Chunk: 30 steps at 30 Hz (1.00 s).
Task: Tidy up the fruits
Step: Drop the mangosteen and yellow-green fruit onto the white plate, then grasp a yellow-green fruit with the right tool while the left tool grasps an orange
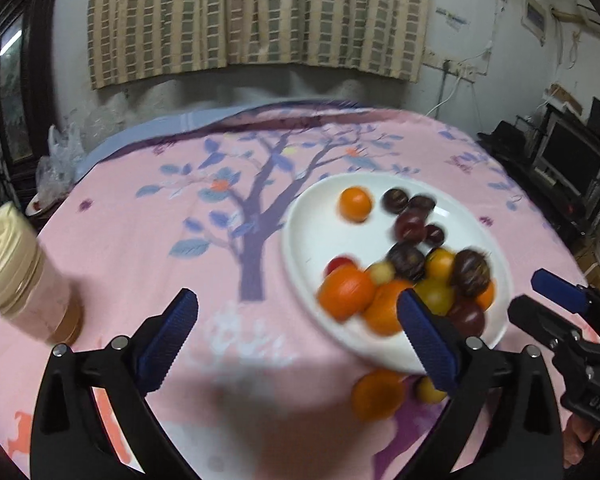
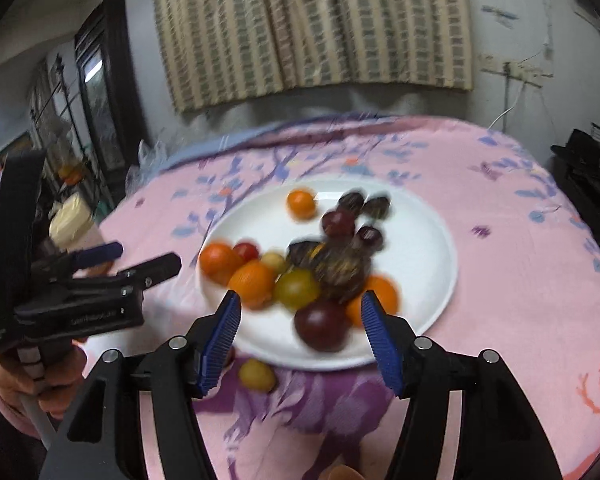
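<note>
**Two hand-held grippers over a plate of mixed fruit, both empty.**

Left wrist view: the left gripper stands wide open with nothing between its blue ribbed pads, above the pink tree-printed cloth. The round white plate holds most of the oranges, yellow and dark purple fruits; a loose orange fruit and a small yellow fruit lie on the cloth just beside its near rim (motion blur softens detail). Right wrist view: the right gripper is part open, empty, near the plate's rim. Judged step: between placements; next, close on a stray fruit gently and lift it over the rim.
</note>
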### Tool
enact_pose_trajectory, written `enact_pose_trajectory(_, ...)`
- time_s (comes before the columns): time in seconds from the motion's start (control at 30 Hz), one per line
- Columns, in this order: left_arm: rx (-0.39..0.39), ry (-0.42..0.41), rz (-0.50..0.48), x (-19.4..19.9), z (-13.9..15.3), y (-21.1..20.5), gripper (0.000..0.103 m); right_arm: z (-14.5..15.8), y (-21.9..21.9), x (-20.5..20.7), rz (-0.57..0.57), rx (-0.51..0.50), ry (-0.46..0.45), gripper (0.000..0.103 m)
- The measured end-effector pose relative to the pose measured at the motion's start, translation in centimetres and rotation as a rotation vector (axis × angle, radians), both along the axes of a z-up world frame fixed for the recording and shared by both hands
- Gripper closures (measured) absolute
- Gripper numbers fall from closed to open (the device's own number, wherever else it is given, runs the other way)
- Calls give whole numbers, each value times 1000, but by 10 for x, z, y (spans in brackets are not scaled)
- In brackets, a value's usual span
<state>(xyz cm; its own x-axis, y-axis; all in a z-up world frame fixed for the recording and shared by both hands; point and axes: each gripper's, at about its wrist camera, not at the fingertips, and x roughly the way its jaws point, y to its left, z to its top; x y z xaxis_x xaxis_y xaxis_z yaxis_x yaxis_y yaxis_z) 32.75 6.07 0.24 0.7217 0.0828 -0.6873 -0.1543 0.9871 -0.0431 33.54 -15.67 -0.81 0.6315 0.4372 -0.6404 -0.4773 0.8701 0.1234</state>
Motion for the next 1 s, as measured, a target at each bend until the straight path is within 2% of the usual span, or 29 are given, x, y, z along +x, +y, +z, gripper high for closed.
enact_pose_trajectory(0.1, -25, 62, 48, -17, -19, 16, 5, -19, 11, -7, 29, -26, 81, 41)
enact_pose_trajectory(0.17, -51, 96, 60, -23, -25, 25, 5, -23, 15, -14, 36, -37, 81, 44)
enact_pose_trajectory(0.23, -58, 92, 75, -26, -26, 31, 5, -23, 18, -21, 43, -59, 64, 46)
enact_pose_trajectory(0.33, -26, 66, 111, -29, -22, 34, 5, -20, 17, -30, 71, -21, 73, 48)
enact_pose_trajectory(0.63, 35, 49, 75, -30, -17, 21, 5, -32, 28, -31, 99, -94, 90, 55)
enact_pose_trajectory(0.73, 24, 50, 73, -29, -16, 21, 5, -41, 32, -27, 110, -103, 123, 58)
enact_pose_trajectory(0.83, -4, 54, 64, -29, -16, 22, 5, -46, 38, -28, 118, -140, 109, 58)
enact_pose_trajectory(0.97, -3, 43, 69, -31, -14, 22, 5, -48, 41, -24, 99, -164, 90, 59)
enact_pose_trajectory(1.0, -4, 44, 70, -31, -14, 22, 5, -49, 41, -22, 96, -166, 93, 62)
